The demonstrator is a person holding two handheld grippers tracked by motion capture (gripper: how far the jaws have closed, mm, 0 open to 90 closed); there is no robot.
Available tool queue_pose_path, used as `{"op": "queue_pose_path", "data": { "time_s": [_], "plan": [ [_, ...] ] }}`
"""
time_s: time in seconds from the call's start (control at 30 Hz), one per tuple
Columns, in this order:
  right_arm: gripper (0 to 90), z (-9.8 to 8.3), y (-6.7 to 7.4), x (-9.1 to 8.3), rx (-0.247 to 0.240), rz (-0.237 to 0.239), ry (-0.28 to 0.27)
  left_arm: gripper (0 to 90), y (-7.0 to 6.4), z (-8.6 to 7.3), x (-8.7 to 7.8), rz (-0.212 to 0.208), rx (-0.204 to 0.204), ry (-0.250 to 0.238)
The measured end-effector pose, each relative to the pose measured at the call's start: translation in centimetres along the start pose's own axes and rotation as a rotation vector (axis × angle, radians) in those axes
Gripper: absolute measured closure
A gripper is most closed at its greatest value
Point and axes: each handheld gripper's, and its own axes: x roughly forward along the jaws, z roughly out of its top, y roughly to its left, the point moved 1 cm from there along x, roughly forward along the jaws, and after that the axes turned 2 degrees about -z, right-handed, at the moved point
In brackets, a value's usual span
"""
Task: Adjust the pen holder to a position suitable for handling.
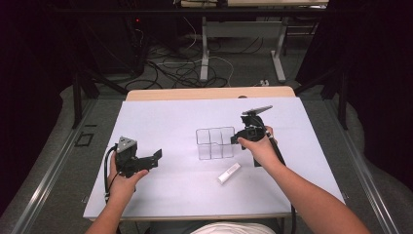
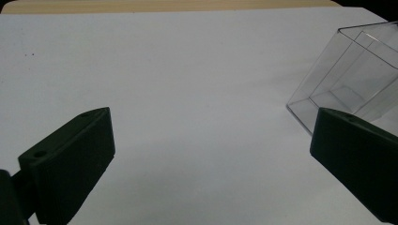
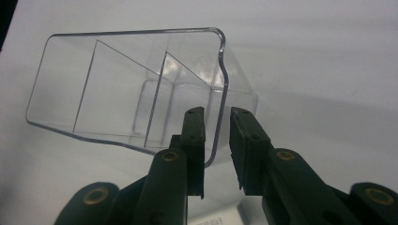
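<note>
A clear plastic box (image 1: 215, 143) with several compartments stands in the middle of the white table (image 1: 165, 114). In the right gripper view the box (image 3: 126, 89) has its curved rim between the tips of my right gripper (image 3: 217, 117). One jaw is inside the box and one outside, with a thin gap on each side of the wall, so the pads do not press it. From above, the right gripper (image 1: 237, 139) sits at the box's right side. My left gripper (image 1: 157, 158) rests at the left, jaws wide open and empty (image 2: 211, 154), aimed toward the box (image 2: 349, 79).
A small white oblong piece (image 1: 229, 173) lies on the table in front of the box, close under my right hand, and its end shows between the right jaws' bases (image 3: 220, 216). A wooden table edge (image 1: 209, 92) runs along the back. Cables and desk legs lie on the floor beyond.
</note>
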Motion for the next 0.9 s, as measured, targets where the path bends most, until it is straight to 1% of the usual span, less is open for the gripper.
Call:
{"op": "queue_pose_path", "data": {
  "time_s": [0.1, 0.17, 0.2, 0.33, 0.37, 0.43, 0.47, 0.53, 0.57, 0.67, 0.7, 0.73, 0.8, 0.87, 0.9],
  "plan": [
    [73.2, -0.3, 0.5, 0.1, -0.003, 0.019, 0.005, 0.4, 0.0, 0.0, 0.0, 0.001, 0.000, 0.001],
    [73.1, -0.4, 0.6, 0.1, -0.005, 0.019, 0.001, 0.4, 0.0, 0.0, 0.0, 0.001, 0.000, 0.002],
    [72.9, -0.4, 0.6, 0.1, -0.015, 0.017, 0.006, 0.4, 0.0, 0.0, 0.0, 0.001, 0.000, 0.001],
    [70.0, -0.4, 0.6, -0.1, 0.002, 0.048, 0.005, 0.3, 0.0, 0.0, 0.0, 0.000, 0.001, 0.004],
    [68.8, -0.4, 0.5, -0.2, -0.001, 0.055, 0.008, 0.4, 0.0, 0.0, 0.0, 0.000, 0.001, 0.004],
    [66.3, -0.4, 0.5, -0.3, -0.020, 0.064, 0.001, 0.4, 0.0, 0.0, 0.0, 0.000, 0.001, 0.003],
    [64.8, -0.4, 0.6, -0.3, -0.025, 0.060, -0.008, 0.4, 0.0, 0.0, 0.0, 0.000, 0.000, 0.003],
    [61.1, -0.4, 0.6, -0.4, -0.056, 0.059, -0.029, 0.4, 0.0, 0.0, 0.0, 0.000, 0.000, 0.003],
    [60.4, -0.4, 0.6, -0.5, -0.064, 0.052, -0.033, 0.4, 0.0, 0.0, 0.0, 0.000, 0.000, 0.003],
    [57.6, -0.3, 0.6, -0.8, -0.072, 0.066, -0.037, 0.4, 0.1, -0.1, 0.1, 0.001, 0.002, 0.007],
    [57.5, -0.3, 0.5, -0.9, -0.088, 0.063, -0.041, 0.4, 0.1, -0.1, 0.1, 0.001, 0.002, 0.007],
    [57.6, -0.3, 0.5, -1.1, -0.083, 0.078, -0.044, 0.4, 0.1, -0.1, 0.1, 0.002, 0.000, 0.006],
    [57.7, -0.3, 0.5, -1.3, -0.083, 0.078, -0.045, 0.4, 0.1, -0.1, 0.0, 0.002, -0.004, 0.010],
    [56.3, -0.1, 0.4, -1.8, -0.123, 0.079, -0.057, 0.4, 0.3, -0.1, 0.0, 0.004, -0.006, 0.008],
    [55.6, 0.0, 0.3, -1.9, -0.131, 0.083, -0.059, 0.4, 0.4, -0.1, 0.0, 0.004, -0.008, 0.005]
  ]
}}
